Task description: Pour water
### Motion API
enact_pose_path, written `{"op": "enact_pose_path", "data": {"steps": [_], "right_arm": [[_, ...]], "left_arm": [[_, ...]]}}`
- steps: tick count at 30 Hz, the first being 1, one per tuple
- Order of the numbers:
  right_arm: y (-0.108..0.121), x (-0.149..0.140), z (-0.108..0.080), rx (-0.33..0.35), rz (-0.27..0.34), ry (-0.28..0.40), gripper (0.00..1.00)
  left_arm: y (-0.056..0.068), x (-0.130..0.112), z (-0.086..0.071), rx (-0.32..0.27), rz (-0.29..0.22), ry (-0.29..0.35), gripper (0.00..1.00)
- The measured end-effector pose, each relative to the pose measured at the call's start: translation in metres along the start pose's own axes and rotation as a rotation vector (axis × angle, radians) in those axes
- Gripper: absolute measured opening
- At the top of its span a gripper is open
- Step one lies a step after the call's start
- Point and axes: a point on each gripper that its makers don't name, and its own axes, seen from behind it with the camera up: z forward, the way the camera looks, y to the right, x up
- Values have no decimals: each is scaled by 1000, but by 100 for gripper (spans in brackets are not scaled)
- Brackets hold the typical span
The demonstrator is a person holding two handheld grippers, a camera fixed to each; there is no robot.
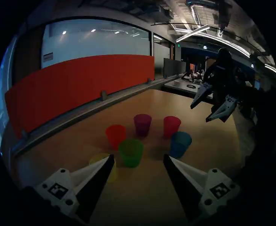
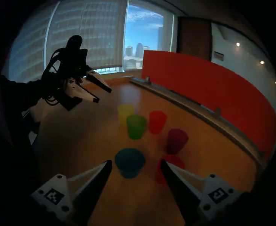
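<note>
Several coloured plastic cups stand upright in a cluster on the wooden table [image 1: 145, 196]. In the left gripper view a green cup [image 1: 131, 151] is nearest, a yellow cup [image 1: 99, 159] is half hidden behind the left finger, and an orange-red cup [image 1: 115, 135], a purple cup [image 1: 142, 124], a pink-red cup [image 1: 171, 125] and a blue cup [image 1: 180, 143] stand behind. My left gripper [image 1: 138, 156] is open just short of them. My right gripper [image 1: 199, 114] hangs open in the air beyond. In the right gripper view the blue cup [image 2: 129, 162] sits between the open fingers of the right gripper [image 2: 135, 162].
An orange divider panel [image 1: 81, 86] runs along the table's far edge. In the right gripper view the left gripper [image 2: 105, 96] hovers over the far side of the table [image 2: 81, 135], held by a dark sleeve [image 2: 13, 98]. Windows [image 2: 141, 34] lie behind it.
</note>
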Motion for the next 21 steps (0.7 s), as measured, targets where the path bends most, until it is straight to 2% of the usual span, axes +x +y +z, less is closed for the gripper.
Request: {"op": "enact_pose_path", "data": {"steps": [10, 21], "right_arm": [[-9, -23, 26, 24, 1, -39, 99], [-8, -45, 50, 23, 6, -83, 100]], "left_arm": [[-1, -6, 5, 5, 8, -6, 97], [0, -13, 11, 0, 11, -19, 97]]}}
